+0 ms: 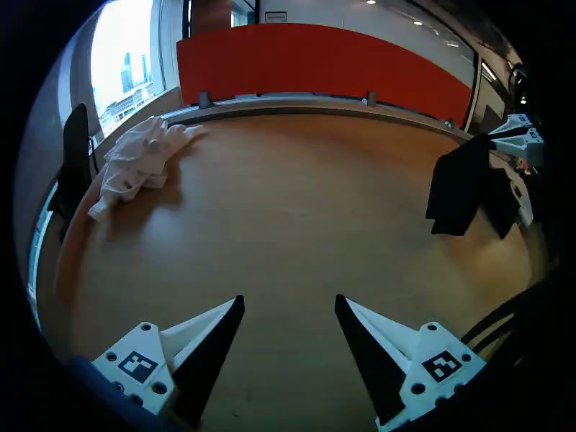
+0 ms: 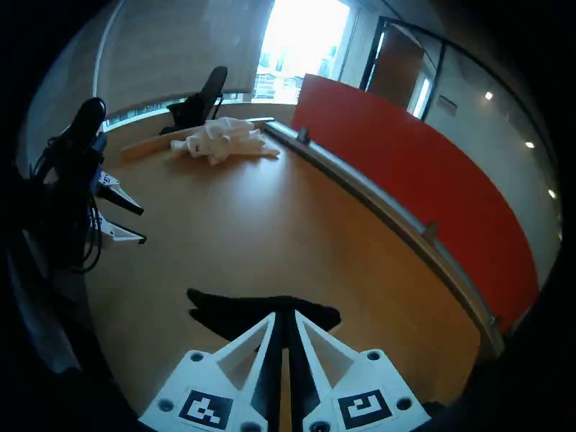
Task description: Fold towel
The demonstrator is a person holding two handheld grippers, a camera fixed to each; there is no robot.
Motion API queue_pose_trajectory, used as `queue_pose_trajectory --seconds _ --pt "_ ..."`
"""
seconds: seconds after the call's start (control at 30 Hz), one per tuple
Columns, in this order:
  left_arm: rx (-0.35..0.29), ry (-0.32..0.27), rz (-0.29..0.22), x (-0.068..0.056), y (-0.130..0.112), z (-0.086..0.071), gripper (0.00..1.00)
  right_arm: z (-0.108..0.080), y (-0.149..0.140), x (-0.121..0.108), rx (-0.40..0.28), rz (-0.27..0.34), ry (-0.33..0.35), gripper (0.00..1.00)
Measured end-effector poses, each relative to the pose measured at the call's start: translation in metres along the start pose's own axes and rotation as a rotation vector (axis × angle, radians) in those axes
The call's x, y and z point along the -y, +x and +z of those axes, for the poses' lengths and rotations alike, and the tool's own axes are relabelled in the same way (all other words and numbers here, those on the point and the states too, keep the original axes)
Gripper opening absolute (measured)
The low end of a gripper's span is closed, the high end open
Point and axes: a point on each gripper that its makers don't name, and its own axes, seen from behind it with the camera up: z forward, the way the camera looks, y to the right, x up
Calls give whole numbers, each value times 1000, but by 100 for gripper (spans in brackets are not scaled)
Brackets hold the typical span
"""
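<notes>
Towel (image 1: pixel 457 187): a dark cloth, hanging in loose folds from the right gripper (image 1: pixel 498 140) at the right edge of the left gripper view. Its top is gathered at the fingers, and its lower edge seems to hang just clear of the table (image 1: pixel 288 209), though the view is too warped there to be sure. In the right gripper view the towel (image 2: pixel 245 313) spreads as a dark, ragged shape just past the fingertips. The right gripper (image 2: pixel 285 318) has its jaws drawn narrow, with only a slim gap, pinched on the cloth.

The left gripper (image 1: pixel 289 299) hovers over bare wood with its jaws wide and nothing between them. In the right gripper view it (image 2: pixel 142 226) stands at the left, well apart from the towel, with dark cables looped behind it.

The table (image 2: pixel 237 216) is pale brown wood. A crumpled white cloth (image 1: pixel 140 162) lies in a heap near its far corner, well apart from both grippers, and shows near the far edge in the right gripper view (image 2: pixel 223 139). A grey rail (image 1: pixel 309 106) runs along the far edge, with a red screen (image 1: pixel 317 61) standing behind it. A black chair (image 1: pixel 75 165) stands beyond the corner by the white cloth, in front of a bright window (image 1: pixel 126 65)
</notes>
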Motion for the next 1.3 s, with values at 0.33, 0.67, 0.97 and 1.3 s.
queue_pose_trajectory --seconds 0.33,0.67,0.97,1.3 --pt "-12 -8 15 -5 8 1 93 -27 -6 -42 -8 38 -63 4" --pt "-16 -18 27 -14 14 3 93 -55 -28 -103 8 92 -133 4" --pt "-13 -14 40 -19 17 5 93 -75 -62 -155 60 109 -191 4" --pt "-4 -9 49 -24 20 8 93 -90 -80 -201 75 145 -237 5"
